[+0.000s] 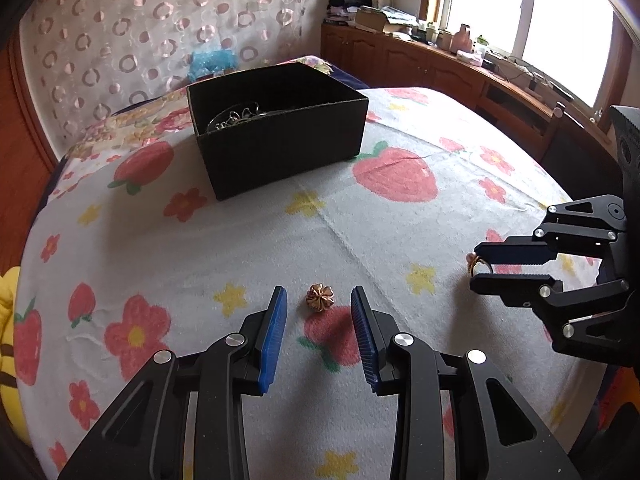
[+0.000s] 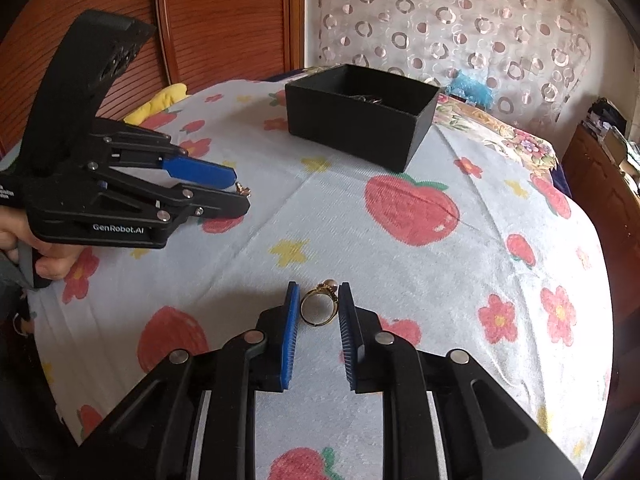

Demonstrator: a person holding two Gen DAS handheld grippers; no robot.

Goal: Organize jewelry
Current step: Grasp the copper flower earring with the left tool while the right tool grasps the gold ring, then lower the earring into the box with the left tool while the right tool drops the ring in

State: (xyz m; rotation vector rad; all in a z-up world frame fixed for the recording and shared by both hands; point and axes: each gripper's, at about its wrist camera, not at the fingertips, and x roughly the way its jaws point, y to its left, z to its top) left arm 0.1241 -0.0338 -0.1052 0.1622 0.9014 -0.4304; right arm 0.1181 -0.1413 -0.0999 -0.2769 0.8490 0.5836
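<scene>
A small rose-gold flower-shaped piece (image 1: 320, 297) lies on the strawberry-print cloth between the blue pads of my left gripper (image 1: 319, 296), which is open and not touching it. It also shows in the right wrist view (image 2: 242, 189) at the left gripper's (image 2: 238, 191) tips. My right gripper (image 2: 319, 292) is closed on a gold ring with a pearl (image 2: 318, 307), pads touching both sides; in the left wrist view the ring (image 1: 477, 266) sits between the right gripper's (image 1: 475, 266) tips. A black open box (image 1: 276, 128) (image 2: 360, 116) holding silver chains (image 1: 234, 118) stands farther back.
The strawberry-print cloth (image 1: 400, 220) covers a bed. A patterned curtain (image 1: 120, 32) hangs behind. A wooden cabinet (image 1: 440, 68) with clutter runs under the window on the right. A yellow plush (image 1: 6, 340) lies at the left edge.
</scene>
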